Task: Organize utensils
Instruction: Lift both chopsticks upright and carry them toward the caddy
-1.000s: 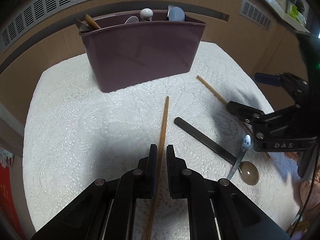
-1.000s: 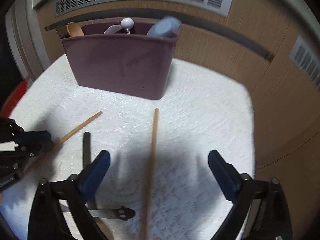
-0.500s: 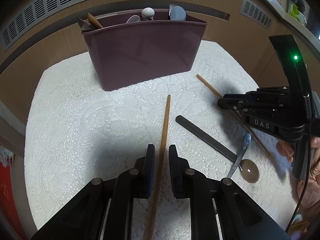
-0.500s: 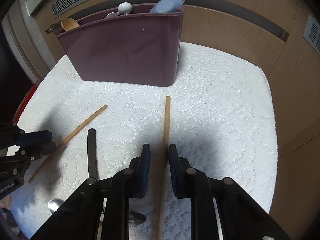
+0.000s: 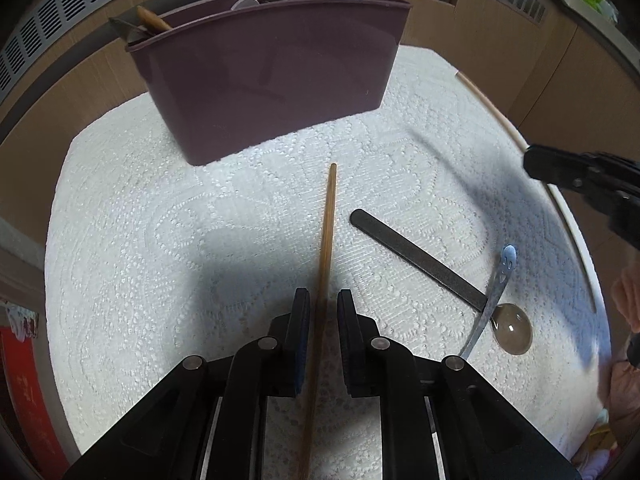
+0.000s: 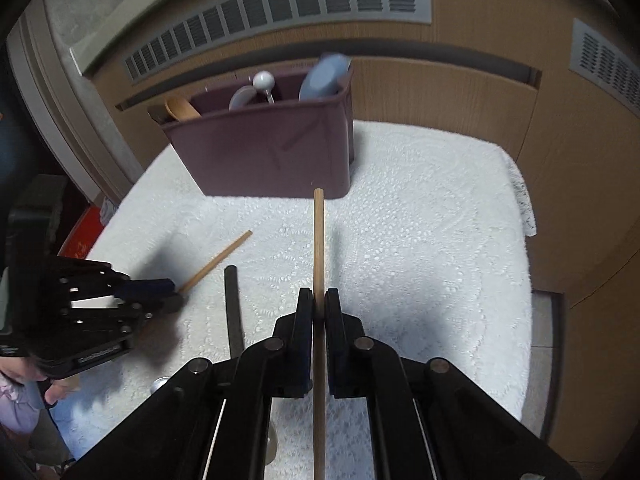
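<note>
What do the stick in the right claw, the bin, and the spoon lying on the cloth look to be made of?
Stick in the right claw: looks like wood or bamboo, matte pale tan, uniform round section. Bin: probably plastic, smooth maroon walls with soft glossy reflections. Spoon: seemingly polished metal, with a bright highlight on the bowl and a thin silvery handle. Cloth: white textured fabric, lace-like pattern.

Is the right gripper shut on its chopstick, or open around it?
Shut on it: the right gripper has both fingers pressed against the chopstick, which it holds raised above the tablecloth.
</note>
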Available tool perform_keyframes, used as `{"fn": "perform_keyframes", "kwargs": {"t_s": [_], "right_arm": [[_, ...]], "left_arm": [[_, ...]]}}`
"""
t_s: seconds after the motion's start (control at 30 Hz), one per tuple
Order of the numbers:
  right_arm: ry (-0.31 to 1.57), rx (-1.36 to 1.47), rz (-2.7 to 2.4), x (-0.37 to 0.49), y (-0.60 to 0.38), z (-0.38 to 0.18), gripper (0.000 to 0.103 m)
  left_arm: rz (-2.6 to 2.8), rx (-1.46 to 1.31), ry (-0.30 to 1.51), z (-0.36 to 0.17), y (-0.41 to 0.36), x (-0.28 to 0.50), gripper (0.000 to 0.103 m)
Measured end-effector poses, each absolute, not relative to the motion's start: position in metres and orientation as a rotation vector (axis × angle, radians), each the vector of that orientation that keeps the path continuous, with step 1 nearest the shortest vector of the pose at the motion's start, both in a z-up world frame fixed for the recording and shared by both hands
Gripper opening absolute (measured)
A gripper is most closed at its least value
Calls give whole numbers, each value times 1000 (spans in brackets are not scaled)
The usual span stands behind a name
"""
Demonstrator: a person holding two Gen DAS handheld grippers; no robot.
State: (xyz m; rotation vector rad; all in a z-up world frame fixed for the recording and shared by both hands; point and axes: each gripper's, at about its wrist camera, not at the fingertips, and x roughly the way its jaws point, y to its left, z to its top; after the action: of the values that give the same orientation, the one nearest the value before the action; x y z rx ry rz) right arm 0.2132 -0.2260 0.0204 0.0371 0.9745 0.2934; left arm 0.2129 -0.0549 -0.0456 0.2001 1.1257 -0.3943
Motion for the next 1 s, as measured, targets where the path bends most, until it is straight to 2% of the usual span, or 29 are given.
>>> {"fn": "perform_keyframes", "kwargs": {"t_s": [0.2, 0.27, 0.5, 0.77, 1.0], "right_arm": [[929, 54, 291, 202, -231, 34, 5], [920, 64, 291, 200, -231, 34, 5], [870, 84, 263, 191, -234, 41, 5], [847, 61, 260, 188, -228, 53, 5], [867, 67, 269, 190, -226, 47, 5]], "left_arm": [[-353, 192, 1127, -48, -67, 229, 13], [-348, 170, 1098, -48, -67, 227, 8], [-348, 31, 982, -37, -57, 214, 6], [-338, 240, 1085, -54, -69, 213, 8], [-369, 185, 1118, -60, -72, 231, 7]]}}
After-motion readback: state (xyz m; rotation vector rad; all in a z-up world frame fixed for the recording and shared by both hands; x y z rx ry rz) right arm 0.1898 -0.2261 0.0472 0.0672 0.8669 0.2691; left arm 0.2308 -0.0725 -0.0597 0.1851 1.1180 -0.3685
